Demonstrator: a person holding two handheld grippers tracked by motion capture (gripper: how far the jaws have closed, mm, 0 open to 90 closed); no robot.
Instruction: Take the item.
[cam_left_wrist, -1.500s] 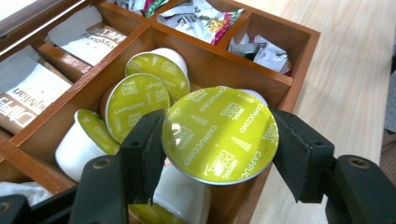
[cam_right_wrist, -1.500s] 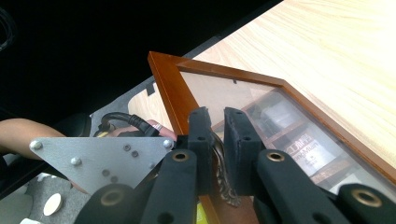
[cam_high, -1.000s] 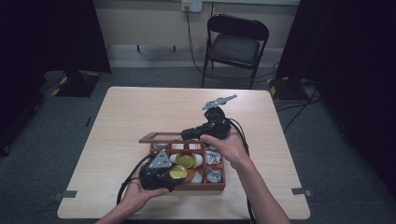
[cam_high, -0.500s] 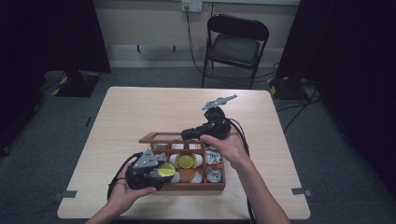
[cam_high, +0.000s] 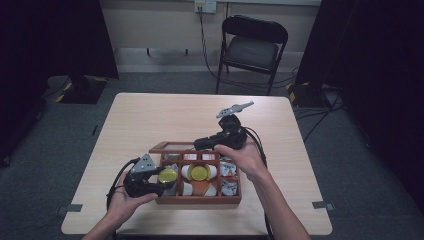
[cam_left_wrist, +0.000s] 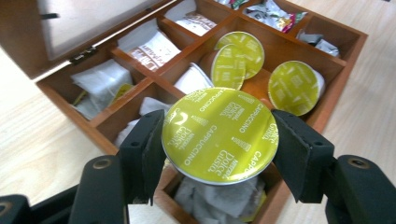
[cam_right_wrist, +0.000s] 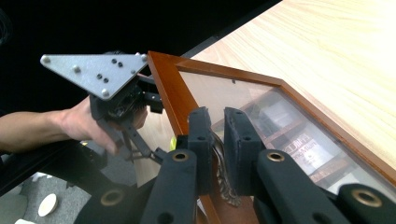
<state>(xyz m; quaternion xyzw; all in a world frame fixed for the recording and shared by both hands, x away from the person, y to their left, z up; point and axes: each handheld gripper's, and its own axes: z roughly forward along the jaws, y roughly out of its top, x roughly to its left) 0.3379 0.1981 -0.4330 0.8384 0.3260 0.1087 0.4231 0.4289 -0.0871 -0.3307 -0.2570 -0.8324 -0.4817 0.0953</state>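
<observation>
Drawn back toward the box's near-left corner since a moment ago: left gripper, clamped on a round yellow foil-topped capsule; beyond its jaws, wooden compartment box with more glossy capsules and paper sachets; right gripper pinching the glass-paned lid's wooden frame.

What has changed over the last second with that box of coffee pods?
The left gripper, shut on a yellow capsule, has drawn back a little toward the left edge of the wooden box, carrying the capsule with it. The right gripper stays clamped on the glass lid, holding it open. The box and its other pods have not moved.
</observation>
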